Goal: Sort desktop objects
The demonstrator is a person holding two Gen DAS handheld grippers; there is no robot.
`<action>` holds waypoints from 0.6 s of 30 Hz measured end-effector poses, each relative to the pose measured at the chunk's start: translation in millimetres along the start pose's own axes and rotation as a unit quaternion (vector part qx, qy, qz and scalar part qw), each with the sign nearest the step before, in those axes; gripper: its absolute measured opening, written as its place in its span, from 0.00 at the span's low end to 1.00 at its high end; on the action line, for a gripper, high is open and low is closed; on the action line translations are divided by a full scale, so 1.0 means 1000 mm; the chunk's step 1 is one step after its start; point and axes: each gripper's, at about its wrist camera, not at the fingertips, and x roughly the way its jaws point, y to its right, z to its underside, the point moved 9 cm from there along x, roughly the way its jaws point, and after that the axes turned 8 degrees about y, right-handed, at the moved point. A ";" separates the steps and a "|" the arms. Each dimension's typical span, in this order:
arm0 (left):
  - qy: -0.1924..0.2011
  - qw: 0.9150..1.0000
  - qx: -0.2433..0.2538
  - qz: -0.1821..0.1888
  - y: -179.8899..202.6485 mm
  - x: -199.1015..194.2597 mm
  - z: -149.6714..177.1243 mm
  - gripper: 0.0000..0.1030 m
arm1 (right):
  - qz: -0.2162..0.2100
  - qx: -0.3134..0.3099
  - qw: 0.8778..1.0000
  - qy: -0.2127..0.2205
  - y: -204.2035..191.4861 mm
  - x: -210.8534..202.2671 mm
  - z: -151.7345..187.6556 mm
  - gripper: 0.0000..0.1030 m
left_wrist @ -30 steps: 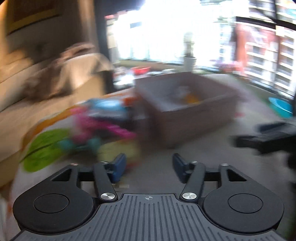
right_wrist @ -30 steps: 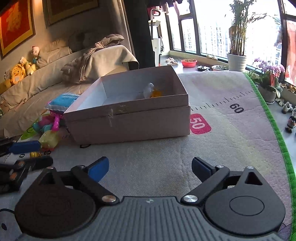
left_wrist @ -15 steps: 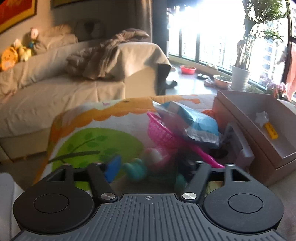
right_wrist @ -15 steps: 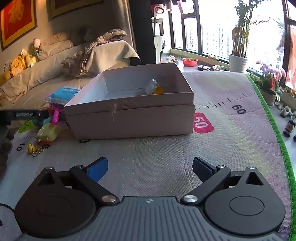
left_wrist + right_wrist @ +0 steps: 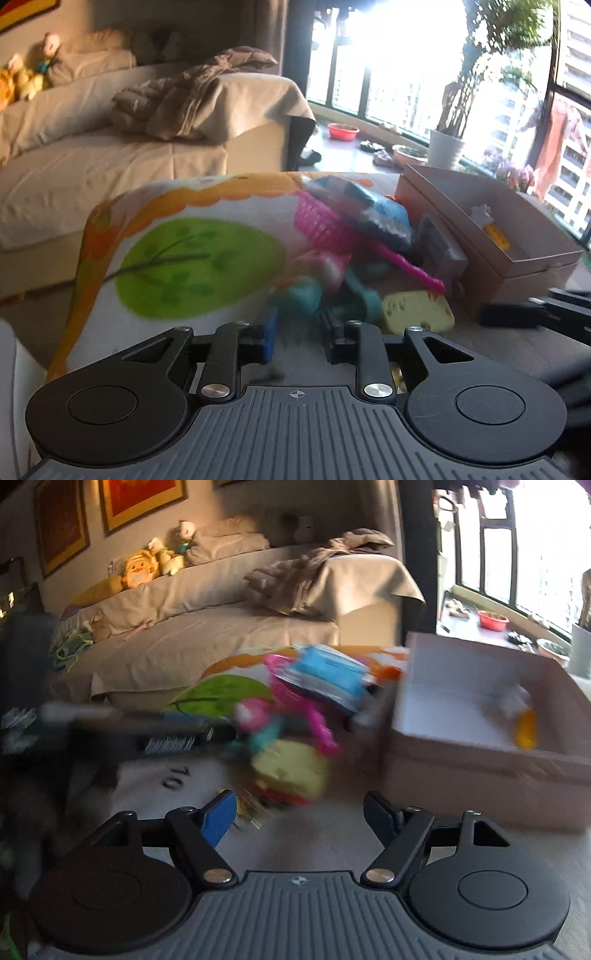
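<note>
A heap of toys lies on the play mat left of an open cardboard box (image 5: 491, 240) (image 5: 480, 753). The heap holds a pink basket (image 5: 325, 229) with a blue packet (image 5: 369, 210) (image 5: 328, 674) on it, a teal toy (image 5: 306, 295) and a yellow-green toy car (image 5: 417, 312) (image 5: 288, 771). The box holds a white and orange item (image 5: 493, 229) (image 5: 524, 727). My left gripper (image 5: 299, 332) is open, its fingers either side of the teal toy, low on the mat. My right gripper (image 5: 299, 812) is open and empty, just short of the yellow-green car.
A beige sofa (image 5: 110, 155) with a crumpled blanket (image 5: 192, 99) stands behind the mat. A small keyring (image 5: 247, 808) lies by my right gripper's left finger. The other gripper shows as a dark bar at left (image 5: 129, 723) and right (image 5: 535, 314). Plant pots (image 5: 445, 151) stand by the window.
The left gripper has closed in on the toy heap, jaws now narrower around the teal toy. The right gripper has swung left from the box toward the yellow-green car.
</note>
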 end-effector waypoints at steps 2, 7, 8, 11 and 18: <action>0.005 1.000 -0.003 -0.003 -0.008 -0.010 0.002 0.28 | 0.005 -0.006 1.000 -0.003 -0.007 0.016 -0.002 0.75; 0.014 1.000 -0.002 -0.007 -0.016 -0.015 0.003 0.48 | 0.039 -0.018 0.999 -0.024 -0.006 0.041 0.002 0.61; 0.013 1.000 -0.001 -0.006 -0.015 -0.013 0.003 0.50 | 0.037 -0.015 0.999 -0.025 -0.005 0.038 0.003 0.60; 0.016 1.000 0.005 0.004 -0.007 -0.003 0.000 0.69 | 0.024 -0.006 0.999 -0.020 0.003 0.017 0.001 0.57; -0.001 1.000 -0.009 -0.003 0.004 0.039 -0.010 0.69 | 0.061 0.002 0.998 0.004 0.060 -0.059 0.012 0.56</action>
